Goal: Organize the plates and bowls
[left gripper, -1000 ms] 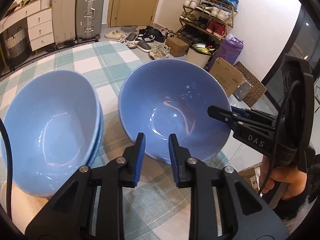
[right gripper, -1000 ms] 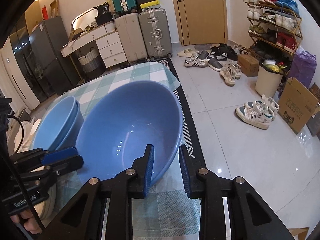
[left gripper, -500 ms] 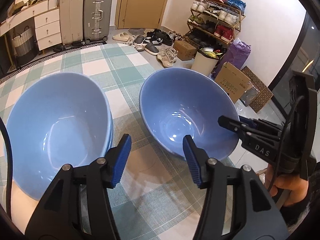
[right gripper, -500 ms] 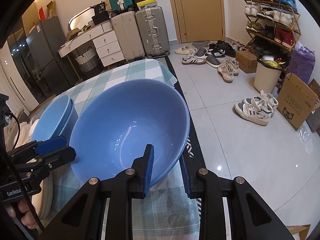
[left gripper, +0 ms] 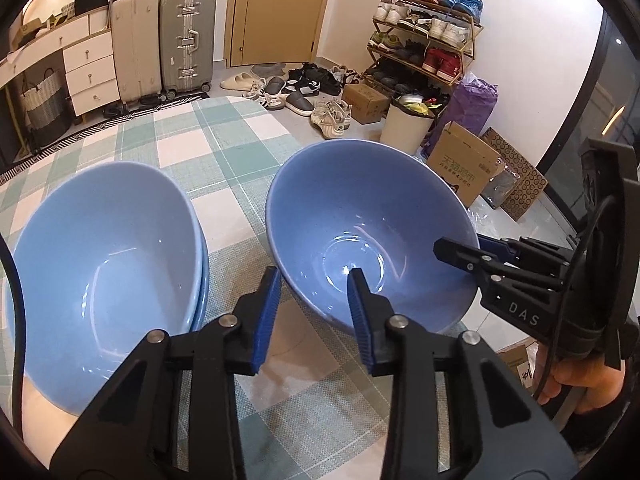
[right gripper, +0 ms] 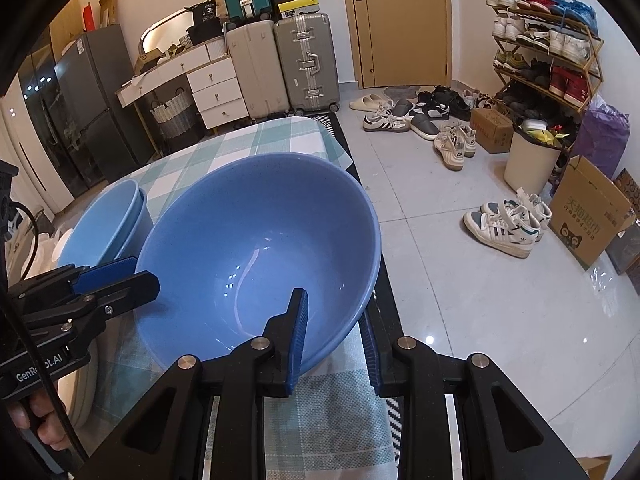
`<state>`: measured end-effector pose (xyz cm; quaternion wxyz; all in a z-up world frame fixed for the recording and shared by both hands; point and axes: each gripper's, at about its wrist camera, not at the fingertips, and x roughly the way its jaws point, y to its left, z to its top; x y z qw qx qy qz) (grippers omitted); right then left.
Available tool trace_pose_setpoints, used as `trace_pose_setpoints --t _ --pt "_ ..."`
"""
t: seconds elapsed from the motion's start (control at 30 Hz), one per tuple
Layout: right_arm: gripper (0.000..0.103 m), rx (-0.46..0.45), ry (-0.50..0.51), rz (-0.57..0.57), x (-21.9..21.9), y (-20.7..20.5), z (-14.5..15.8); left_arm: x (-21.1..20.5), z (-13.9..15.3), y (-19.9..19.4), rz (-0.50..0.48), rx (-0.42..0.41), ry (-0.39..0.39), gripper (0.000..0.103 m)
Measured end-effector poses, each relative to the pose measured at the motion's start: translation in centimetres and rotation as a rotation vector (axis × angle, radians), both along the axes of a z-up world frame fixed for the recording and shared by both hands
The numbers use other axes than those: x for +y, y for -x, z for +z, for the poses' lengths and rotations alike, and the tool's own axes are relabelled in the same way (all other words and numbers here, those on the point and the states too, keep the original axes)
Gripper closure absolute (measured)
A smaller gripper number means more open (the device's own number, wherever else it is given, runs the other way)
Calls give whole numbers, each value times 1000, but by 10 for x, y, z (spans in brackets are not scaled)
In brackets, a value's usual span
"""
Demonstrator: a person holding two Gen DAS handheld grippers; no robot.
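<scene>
One blue bowl [right gripper: 256, 248], rim between right claw [right gripper: 334, 336] pads.

The right gripper [right gripper: 334, 336] clamps the bowl's [right gripper: 256, 248] rim, angled down. The left gripper [left gripper: 314, 312] hangs beside the bowl, jaws just closing on nothing.

Home entryway: shoe rack [left gripper: 424, 36], suitcases [left gripper: 184, 40], door [right gripper: 400, 24], checked tablecloth [left gripper: 224, 140].
</scene>
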<state>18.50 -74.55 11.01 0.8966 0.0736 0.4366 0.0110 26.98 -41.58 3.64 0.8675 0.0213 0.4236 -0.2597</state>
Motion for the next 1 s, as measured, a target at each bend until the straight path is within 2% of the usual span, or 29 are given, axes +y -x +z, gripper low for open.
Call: trace_pose_setpoints --t 0.2,0.47,1.0 --pt "77 -9 18 0 2 4 4 3 0 -1 -2 -9 5 72" --pt "77 -34 37 0 12 16 20 11 14 8 -12 -41 17 72" --pt "77 -117 50 40 39 34 75 53 73 44 6 -126 64 72"
